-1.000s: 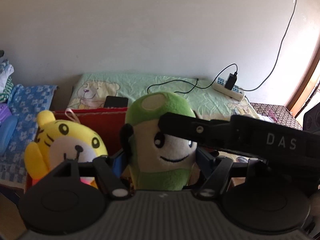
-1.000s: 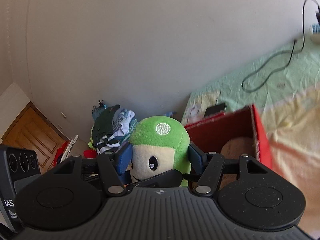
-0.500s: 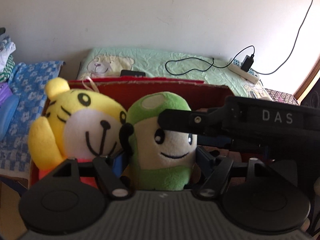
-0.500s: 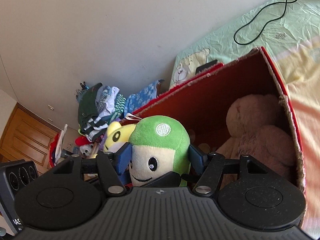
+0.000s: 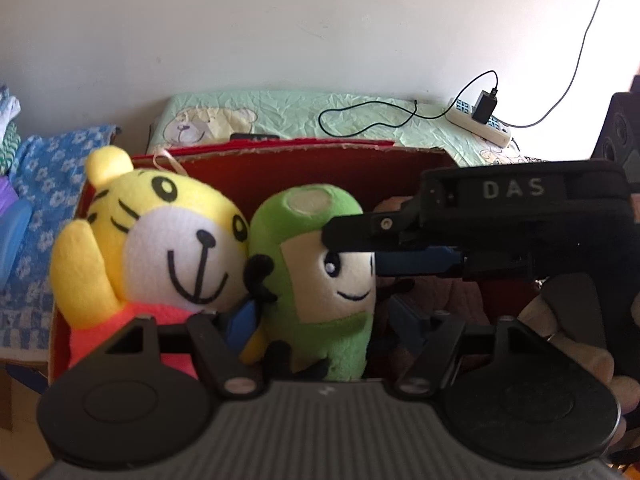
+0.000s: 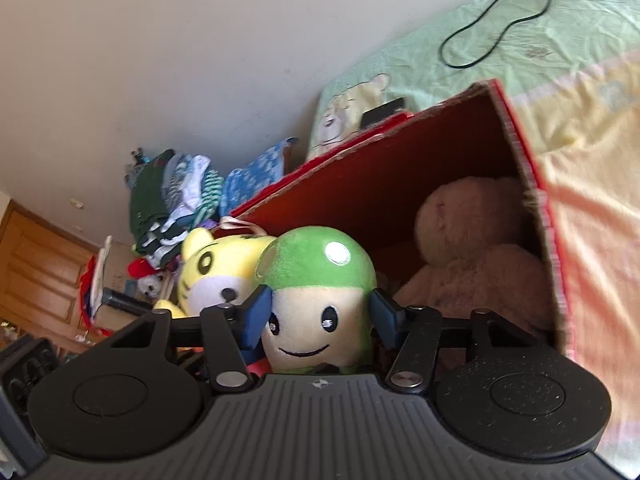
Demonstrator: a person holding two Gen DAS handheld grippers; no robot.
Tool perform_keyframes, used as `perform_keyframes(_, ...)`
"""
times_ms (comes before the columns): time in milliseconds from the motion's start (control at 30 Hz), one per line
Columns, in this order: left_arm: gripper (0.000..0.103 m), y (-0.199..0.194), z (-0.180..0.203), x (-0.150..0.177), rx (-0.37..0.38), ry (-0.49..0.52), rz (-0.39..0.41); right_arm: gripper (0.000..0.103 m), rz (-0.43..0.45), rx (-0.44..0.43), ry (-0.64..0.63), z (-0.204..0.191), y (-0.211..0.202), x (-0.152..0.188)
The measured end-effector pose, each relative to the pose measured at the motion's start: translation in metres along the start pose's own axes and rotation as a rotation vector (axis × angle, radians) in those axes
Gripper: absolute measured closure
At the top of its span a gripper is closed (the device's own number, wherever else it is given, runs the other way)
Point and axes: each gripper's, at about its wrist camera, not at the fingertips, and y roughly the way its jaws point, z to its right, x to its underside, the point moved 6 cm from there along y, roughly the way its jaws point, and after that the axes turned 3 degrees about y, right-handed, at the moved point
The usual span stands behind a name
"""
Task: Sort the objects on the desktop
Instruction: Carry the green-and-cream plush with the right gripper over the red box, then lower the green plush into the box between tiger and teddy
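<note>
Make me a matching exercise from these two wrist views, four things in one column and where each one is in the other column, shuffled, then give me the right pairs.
Things
1. green mushroom-capped plush toy
2. yellow tiger plush toy
3. brown furry teddy bear
4. white power strip

Places
A. on the green sheet behind the red cardboard box
B. at the box's left end
C. between the fingers of both the left gripper and the right gripper
D. at the box's right end

Pairs: 1-C, 2-B, 3-D, 4-A
</note>
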Motion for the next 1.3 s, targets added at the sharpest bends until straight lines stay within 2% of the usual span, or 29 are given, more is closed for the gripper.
perform_keyframes(133,0.031,0.003,0.001,0.002,-0.052,0.044,0.003,0.051,0.001,0.04,-0.039,-0.002,0.003,0.001)
perform_keyframes(433,0.031,-0.005,-0.004,0.006,-0.001,0.031,0.014,0.052,-0.035,0.093,-0.13,-0.012,0.023,0.007)
perform_keyframes(633,0.031,0.012,0.005,0.004,-0.04,0.05,-0.022,0.05,-0.069,0.076,-0.115,-0.006,0.031,0.001)
perform_keyframes(767,0.032,0.02,0.001,0.006,-0.092,0.059,-0.051,0.046,-0.053,0.058,-0.123,-0.008,0.022,0.0)
perform_keyframes(967,0.031,0.017,-0.001,0.006,-0.096,0.058,-0.046,0.046,0.014,0.06,-0.132,-0.011,0.005,-0.004)
perform_keyframes(1067,0.031,0.017,-0.001,0.006,-0.099,0.059,-0.048,0.054,0.023,0.063,-0.12,-0.01,0.002,-0.005)
perform_keyframes(1133,0.031,0.014,-0.002,0.007,-0.099,0.059,-0.045,0.066,0.01,0.068,-0.111,-0.009,0.005,-0.004)
perform_keyframes(1200,0.031,0.012,-0.002,0.007,-0.103,0.063,-0.04,0.072,-0.025,0.075,-0.098,-0.006,0.012,-0.002)
perform_keyframes(1300,0.031,0.013,0.001,0.005,-0.113,0.073,-0.036,0.072,-0.035,0.075,-0.09,-0.006,0.019,0.001)
